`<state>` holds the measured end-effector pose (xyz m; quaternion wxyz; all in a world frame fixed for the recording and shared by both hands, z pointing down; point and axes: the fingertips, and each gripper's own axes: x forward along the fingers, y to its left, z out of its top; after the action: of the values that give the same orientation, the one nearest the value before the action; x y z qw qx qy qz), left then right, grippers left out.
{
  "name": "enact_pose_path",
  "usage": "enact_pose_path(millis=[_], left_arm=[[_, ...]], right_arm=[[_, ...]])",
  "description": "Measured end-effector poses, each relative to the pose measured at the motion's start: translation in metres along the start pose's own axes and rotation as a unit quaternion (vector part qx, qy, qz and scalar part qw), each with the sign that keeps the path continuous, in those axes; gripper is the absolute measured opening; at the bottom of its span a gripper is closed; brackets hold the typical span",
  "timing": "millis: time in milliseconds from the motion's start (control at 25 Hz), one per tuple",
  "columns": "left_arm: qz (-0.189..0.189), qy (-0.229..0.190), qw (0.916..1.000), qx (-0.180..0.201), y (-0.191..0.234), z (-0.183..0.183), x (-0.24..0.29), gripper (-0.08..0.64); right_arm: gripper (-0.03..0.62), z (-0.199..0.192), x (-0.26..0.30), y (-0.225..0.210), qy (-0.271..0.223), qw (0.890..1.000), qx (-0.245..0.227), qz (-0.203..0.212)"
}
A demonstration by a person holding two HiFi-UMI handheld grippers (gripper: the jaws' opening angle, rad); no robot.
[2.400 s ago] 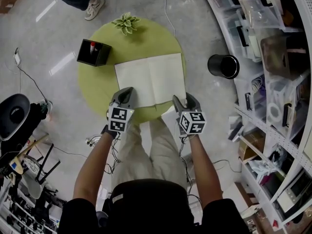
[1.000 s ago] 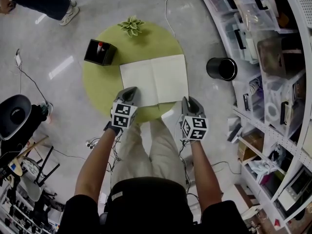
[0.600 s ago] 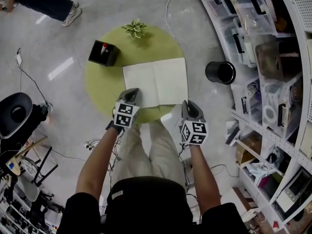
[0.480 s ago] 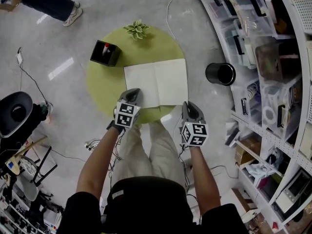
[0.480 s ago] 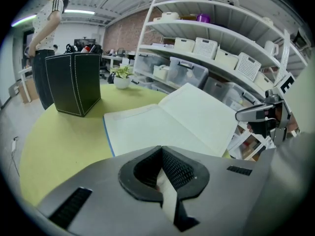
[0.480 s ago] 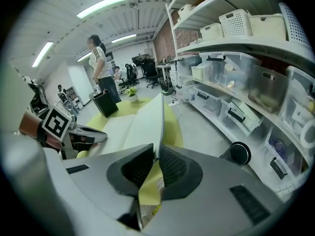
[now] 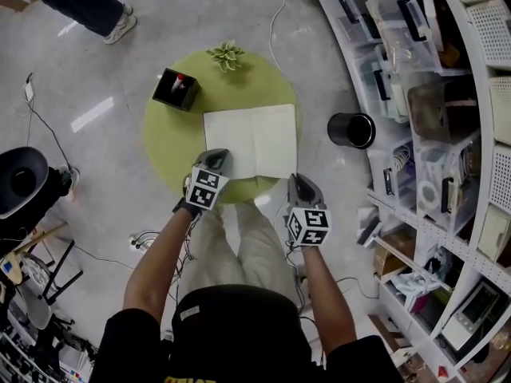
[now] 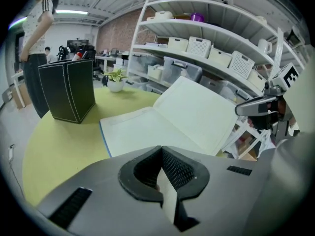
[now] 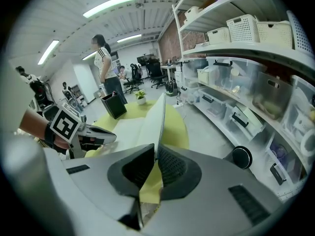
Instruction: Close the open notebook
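Notebook (image 7: 250,140), open, on round green table (image 7: 168,134); right half tilted up, its near edge pinched by right gripper (image 7: 295,182); left gripper (image 7: 212,159), jaws pressed together, at near left corner.

1 notebook (image 7: 250,140), 1 pen holder (image 7: 176,89), 1 potted plant (image 7: 227,54), 1 bin (image 7: 350,130), 2 grippers (image 7: 214,158) (image 7: 296,182).
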<state>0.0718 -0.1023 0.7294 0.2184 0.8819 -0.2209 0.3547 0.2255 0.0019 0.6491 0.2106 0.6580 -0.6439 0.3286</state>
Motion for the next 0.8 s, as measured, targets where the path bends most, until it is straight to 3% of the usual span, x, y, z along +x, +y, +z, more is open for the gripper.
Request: enact_pose_path(millis=[520, 800], left_arm=[[0.022, -0.070, 0.9972, -0.016, -0.009, 0.025, -0.094, 0.015], [0.034, -0.088, 0.9954, -0.015, -0.004, 0.030, -0.124, 0.015]], right_arm=[[0.020, 0.015, -0.013, 0.039, 0.012, 0.999, -0.024, 0.027], [0.018, 0.019, -0.013, 0.057, 0.021, 0.998, -0.043, 0.043]])
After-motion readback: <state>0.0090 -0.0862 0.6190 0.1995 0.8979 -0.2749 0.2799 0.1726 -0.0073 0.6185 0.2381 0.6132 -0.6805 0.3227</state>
